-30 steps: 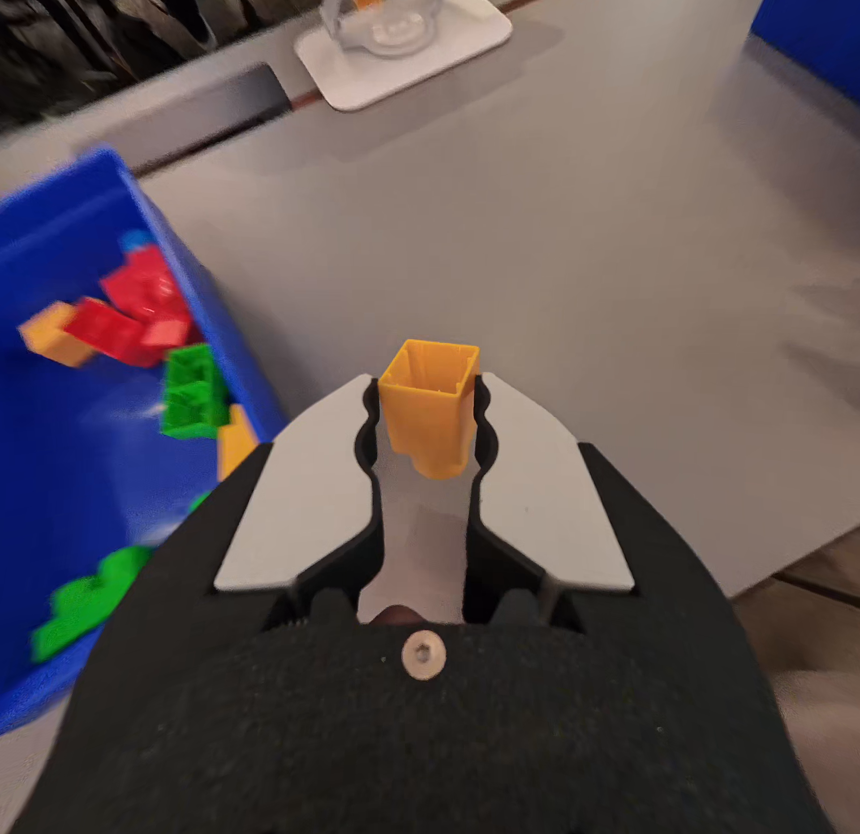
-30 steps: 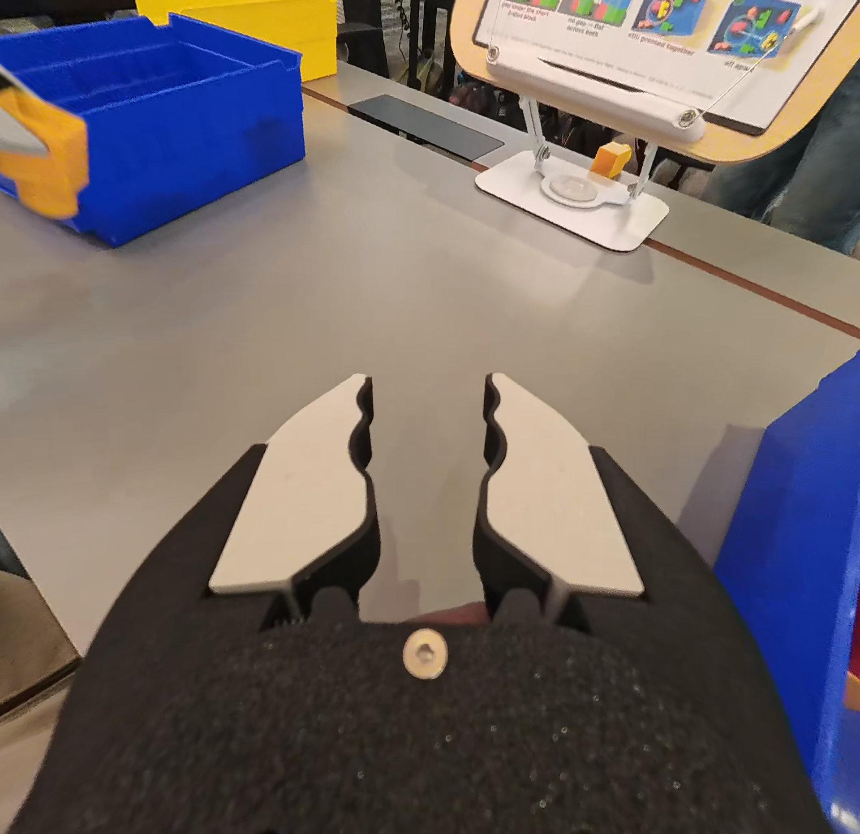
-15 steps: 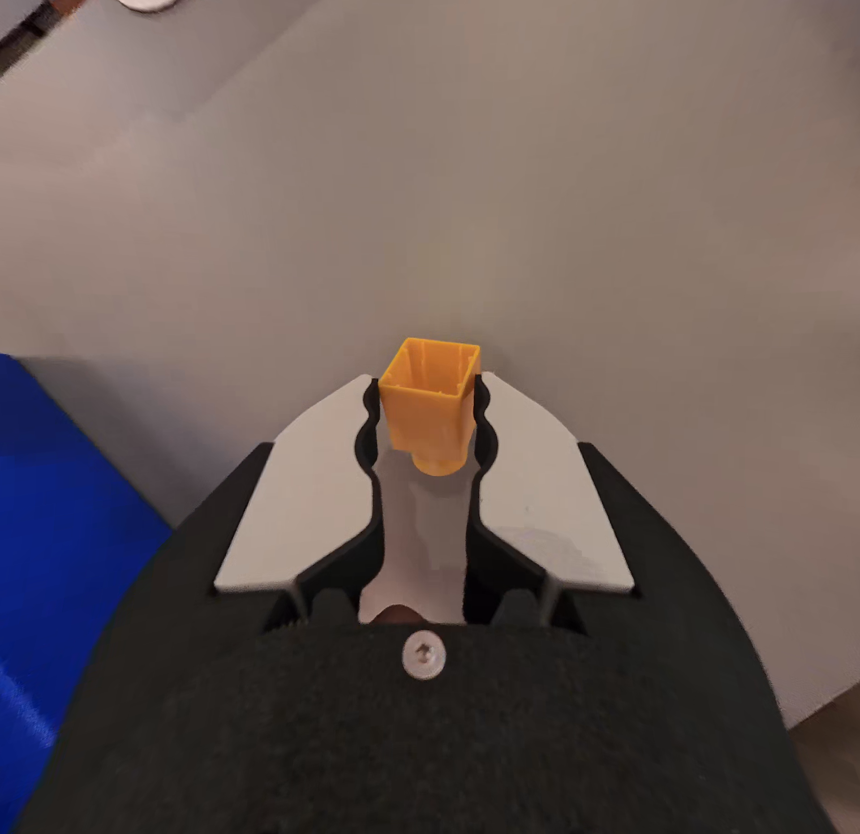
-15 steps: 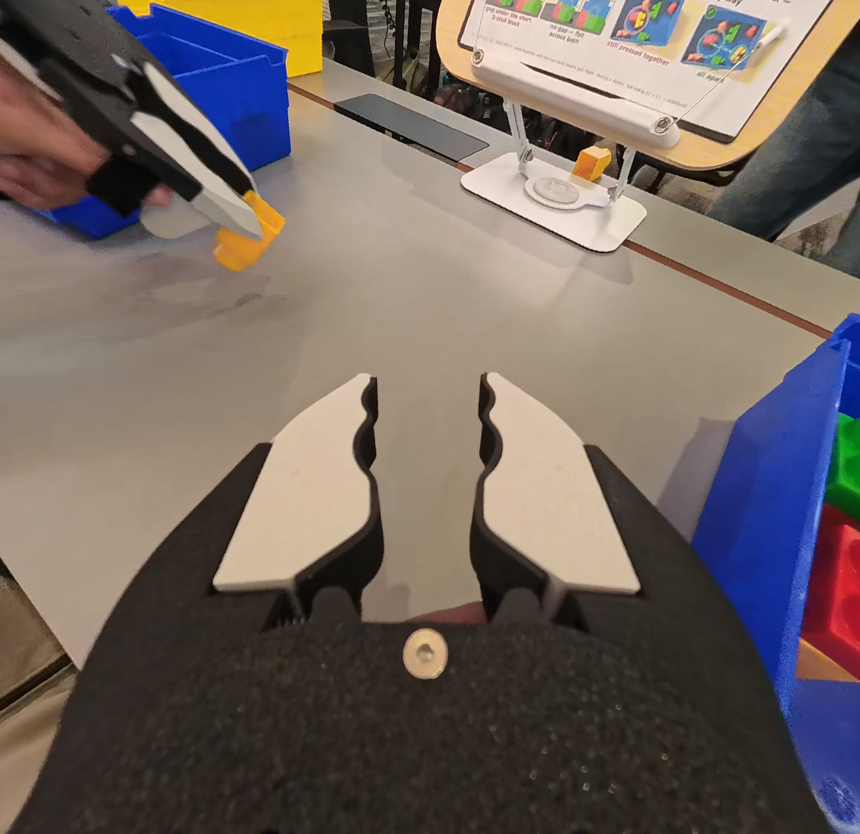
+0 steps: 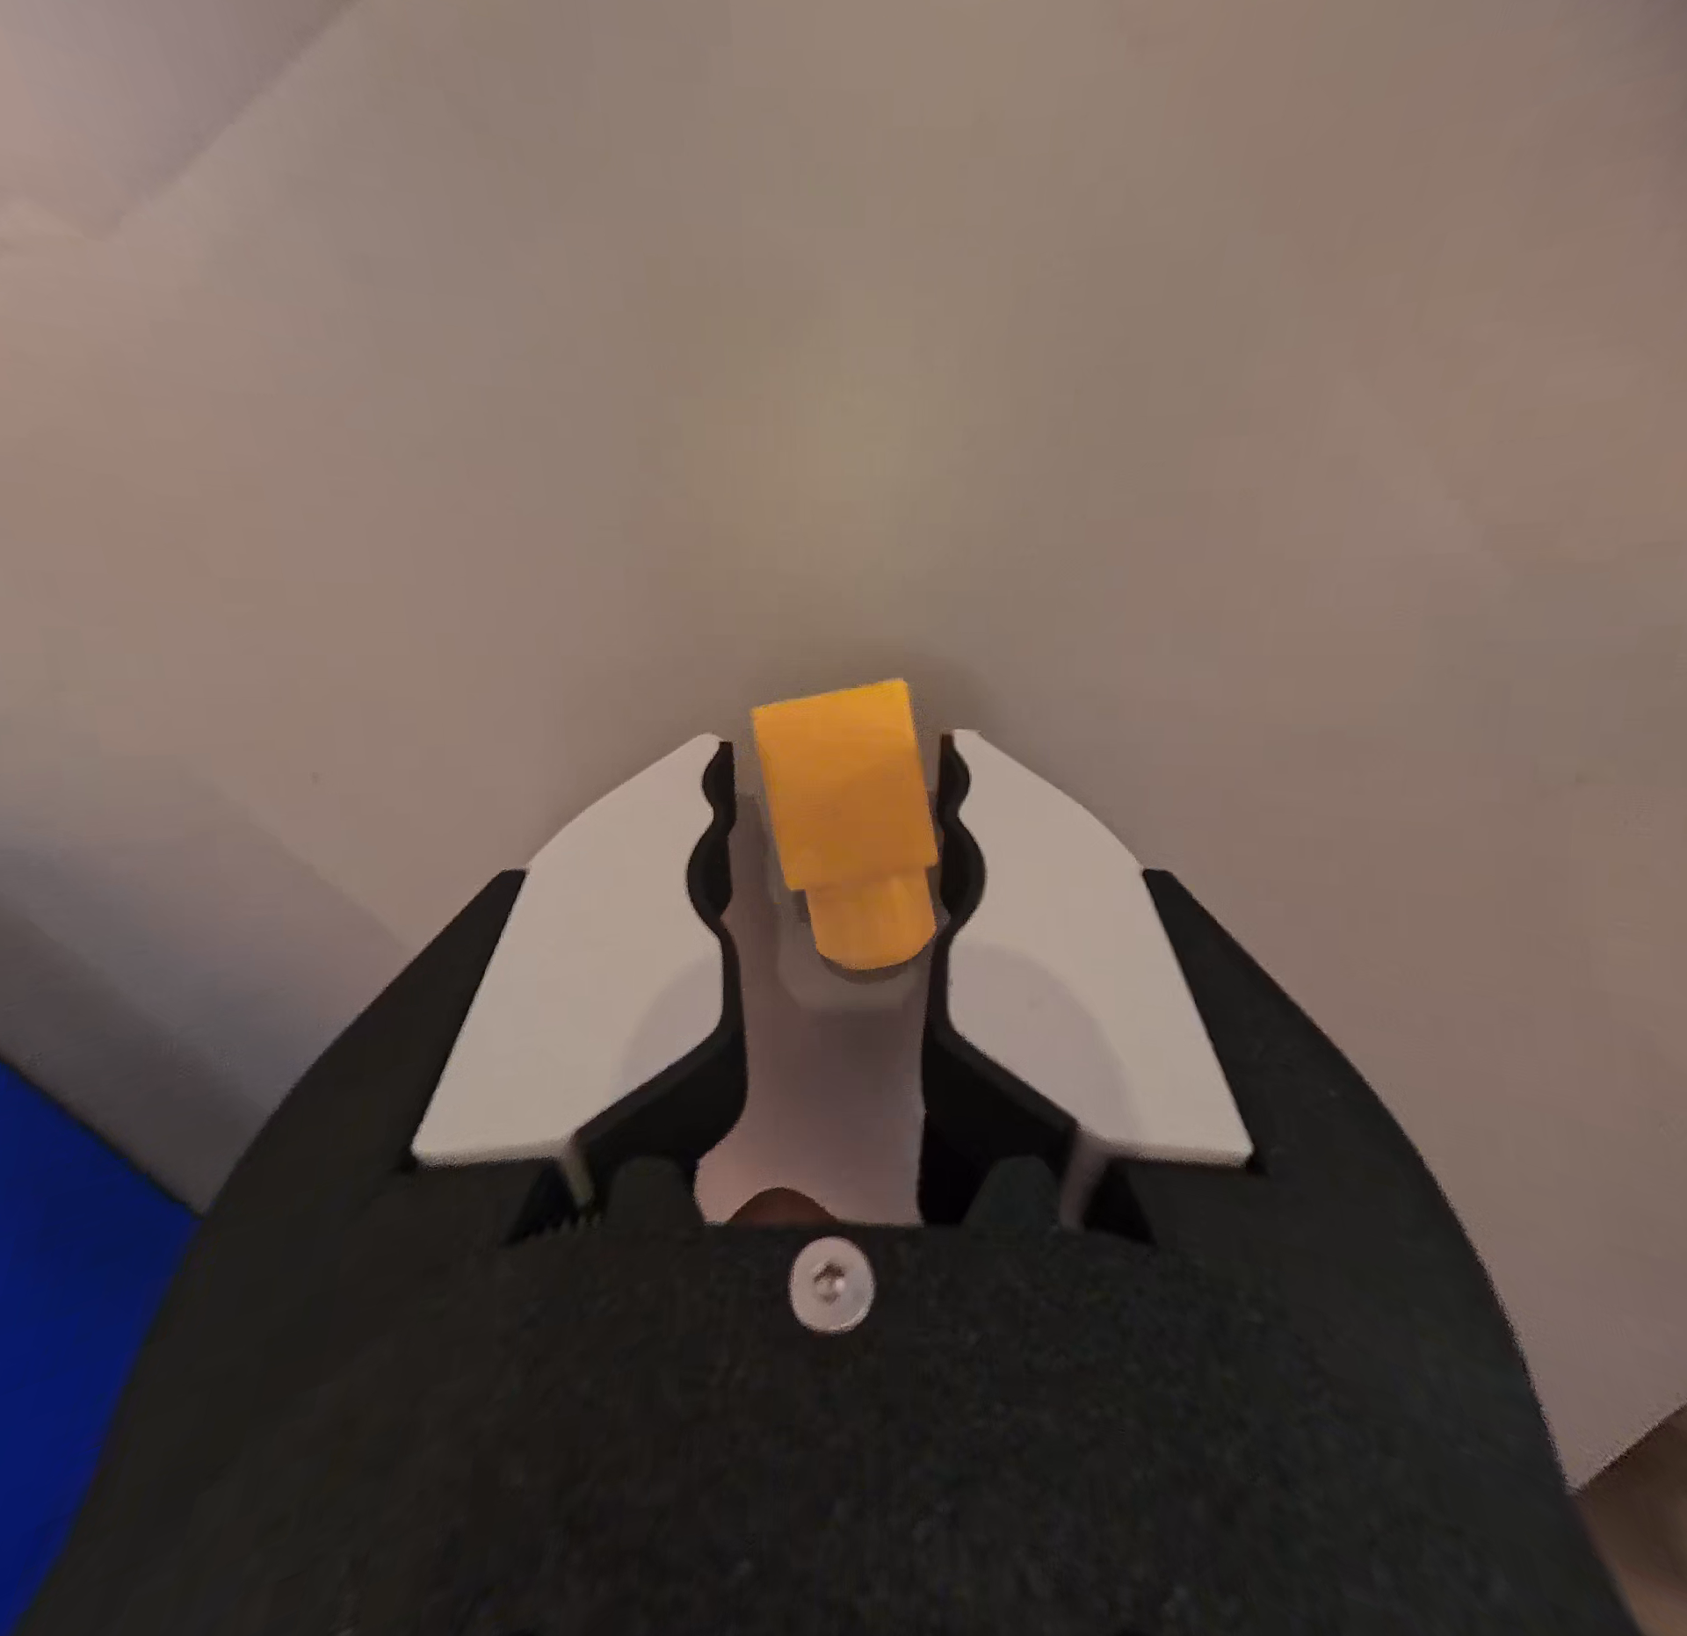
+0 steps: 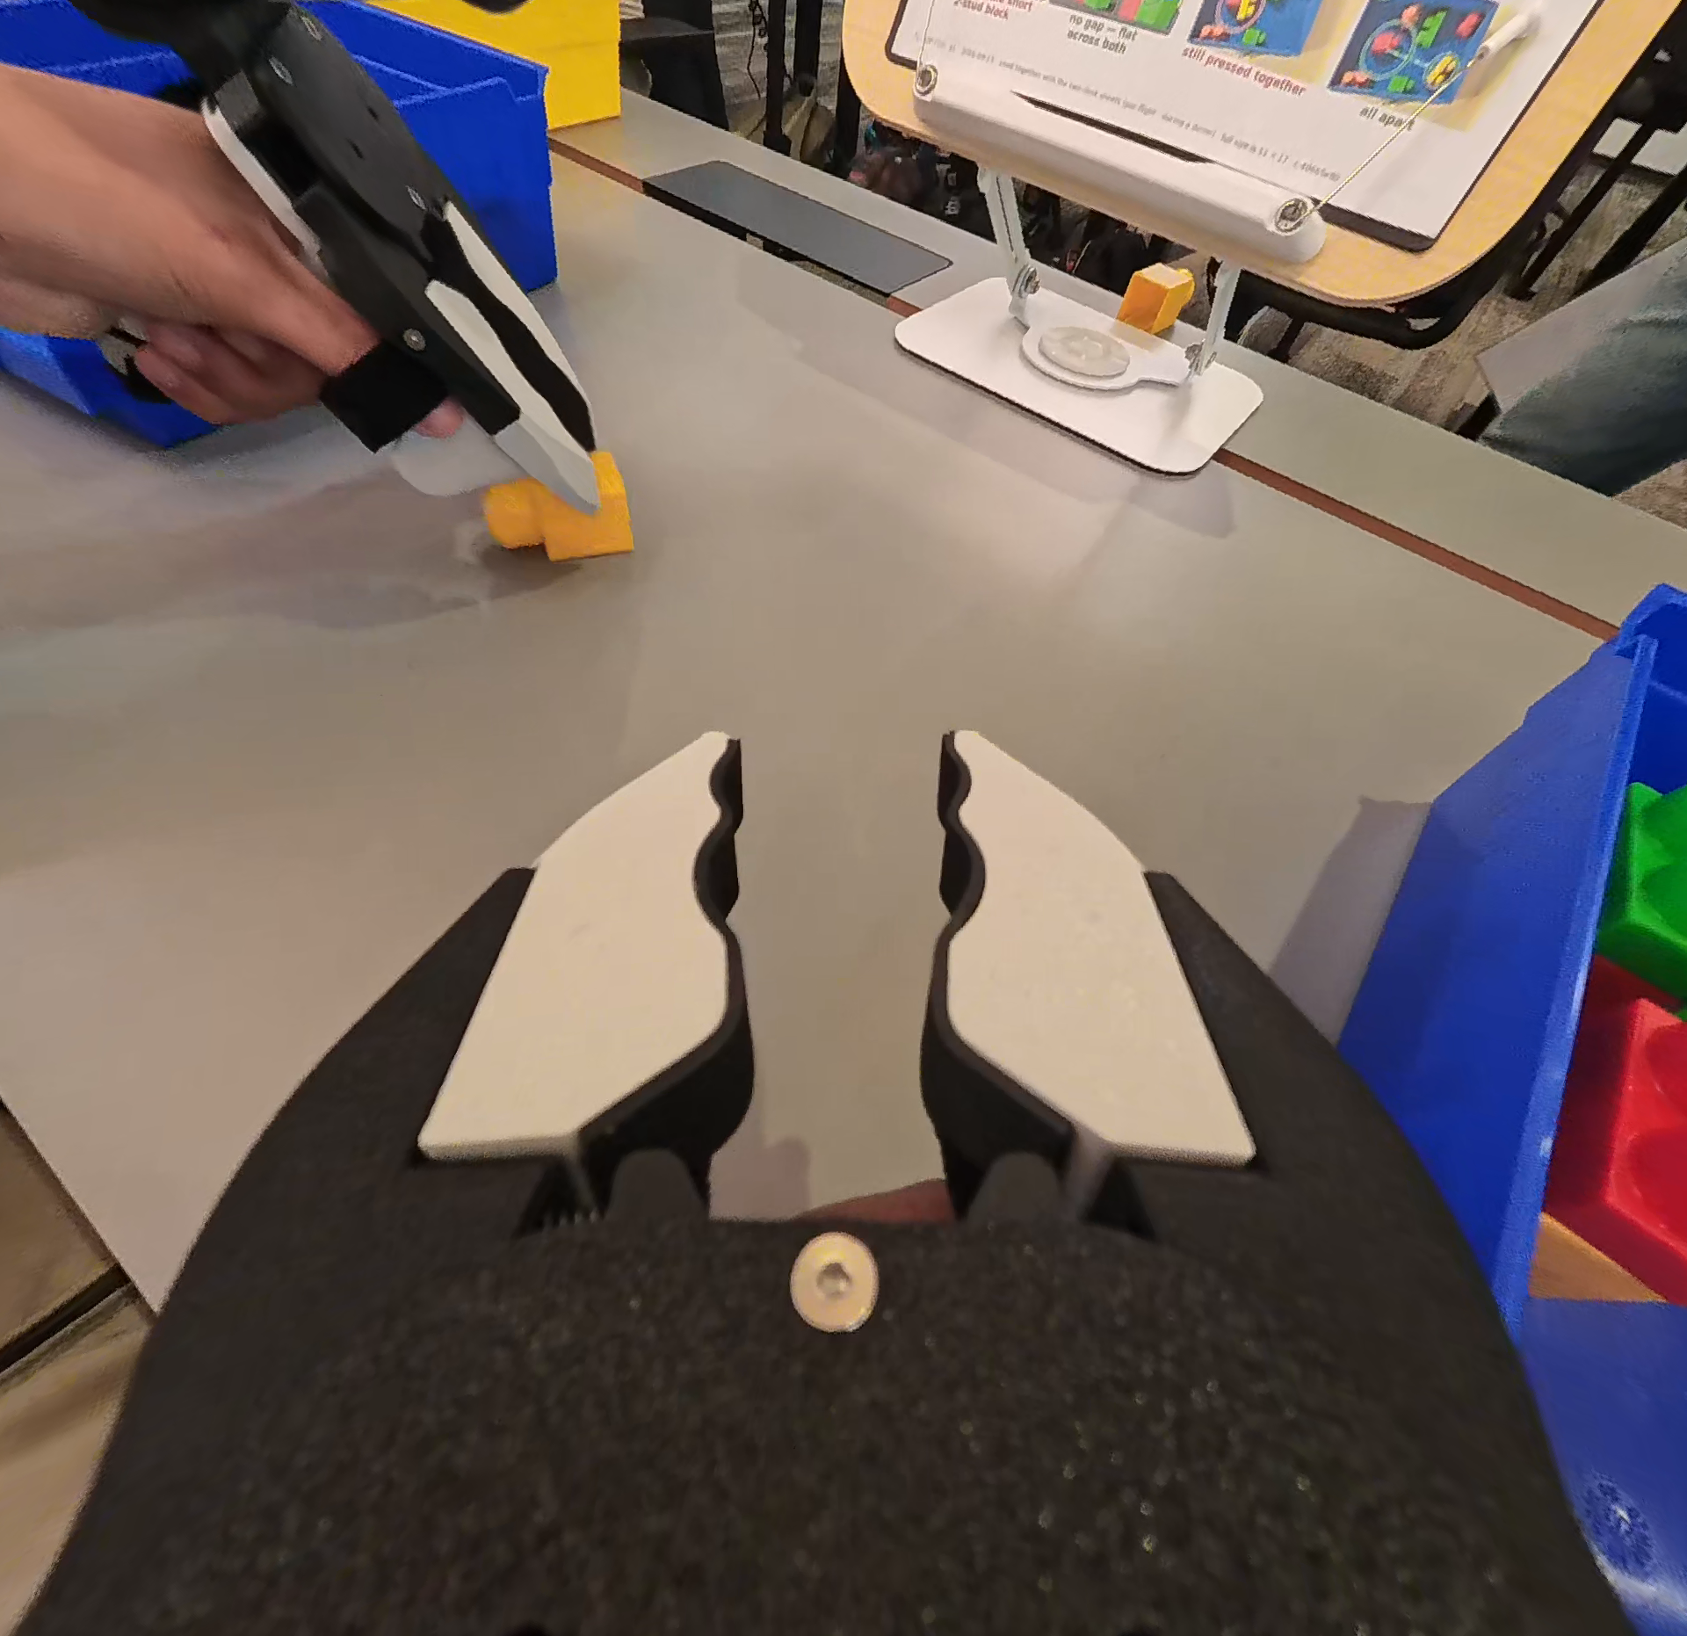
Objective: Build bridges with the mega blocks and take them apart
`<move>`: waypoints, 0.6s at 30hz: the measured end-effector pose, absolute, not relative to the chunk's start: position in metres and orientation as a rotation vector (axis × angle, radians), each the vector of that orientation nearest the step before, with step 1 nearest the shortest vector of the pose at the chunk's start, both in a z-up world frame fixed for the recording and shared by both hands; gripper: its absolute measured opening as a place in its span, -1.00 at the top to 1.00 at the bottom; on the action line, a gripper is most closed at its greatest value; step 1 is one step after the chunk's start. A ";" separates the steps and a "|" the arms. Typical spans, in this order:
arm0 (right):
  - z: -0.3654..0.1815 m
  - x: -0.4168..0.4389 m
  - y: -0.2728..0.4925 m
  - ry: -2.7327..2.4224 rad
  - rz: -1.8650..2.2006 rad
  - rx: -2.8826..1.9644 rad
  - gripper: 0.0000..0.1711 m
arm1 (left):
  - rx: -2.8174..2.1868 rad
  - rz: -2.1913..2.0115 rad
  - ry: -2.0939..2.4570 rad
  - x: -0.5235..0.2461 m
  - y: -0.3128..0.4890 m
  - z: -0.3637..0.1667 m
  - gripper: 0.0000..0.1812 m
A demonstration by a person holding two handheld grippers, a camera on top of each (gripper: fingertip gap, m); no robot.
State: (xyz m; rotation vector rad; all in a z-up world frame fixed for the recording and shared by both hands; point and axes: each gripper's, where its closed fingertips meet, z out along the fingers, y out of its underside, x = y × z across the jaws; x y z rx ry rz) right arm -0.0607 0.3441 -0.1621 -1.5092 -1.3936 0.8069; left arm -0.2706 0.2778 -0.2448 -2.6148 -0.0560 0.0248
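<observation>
Left wrist view: left gripper [image 5: 835, 752] jaws parted, slight gaps either side of orange mega block [image 5: 844, 816] lying on its side on grey desk [image 5: 822, 360], stud toward camera; right wrist view: right gripper [image 6: 840, 752] jaws open, empty, above desk; blue bin [image 6: 1497, 953] at right holds green and red blocks.

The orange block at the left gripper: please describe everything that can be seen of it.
The orange block is a small one-stud piece of smooth, matte plastic: a squarish body with one round stud. It lies on its side on the grey table, stud pointing back toward the left gripper. It sits between the fingers, close to the right one; a narrow gap shows at the left one. In the right wrist view a fingertip overlaps its top.
</observation>
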 end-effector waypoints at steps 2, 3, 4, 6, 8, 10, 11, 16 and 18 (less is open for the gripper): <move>-0.161 -0.060 0.344 -1.391 0.805 -1.508 0.52 | -2.599 -0.001 -0.056 -0.267 0.278 -0.244 0.46; -0.161 -0.060 0.344 -1.391 0.804 -1.507 0.52 | -2.589 -0.011 -0.054 -0.266 0.278 -0.243 0.44; -0.160 -0.059 0.344 -1.391 0.802 -1.506 0.52 | -2.577 -0.008 -0.053 -0.265 0.277 -0.241 0.43; -0.160 -0.059 0.343 -1.395 0.798 -1.502 0.52 | -2.522 0.030 -0.062 -0.265 0.273 -0.229 0.40; -0.160 -0.059 0.342 -1.398 0.794 -1.497 0.52 | -2.425 0.056 -0.080 -0.260 0.261 -0.210 0.38; -0.162 -0.060 0.340 -1.406 0.793 -1.496 0.52 | -2.310 0.097 -0.099 -0.251 0.239 -0.190 0.36; -0.163 -0.062 0.340 -1.410 0.793 -1.496 0.52 | -2.259 0.133 -0.120 -0.249 0.224 -0.182 0.32; -0.178 -0.067 0.340 -1.437 0.775 -1.522 0.52 | -1.968 0.232 -0.409 -0.246 0.137 -0.166 0.28; -0.183 -0.069 0.340 -1.439 0.770 -1.536 0.52 | -1.928 0.280 -0.523 -0.250 0.104 -0.176 0.23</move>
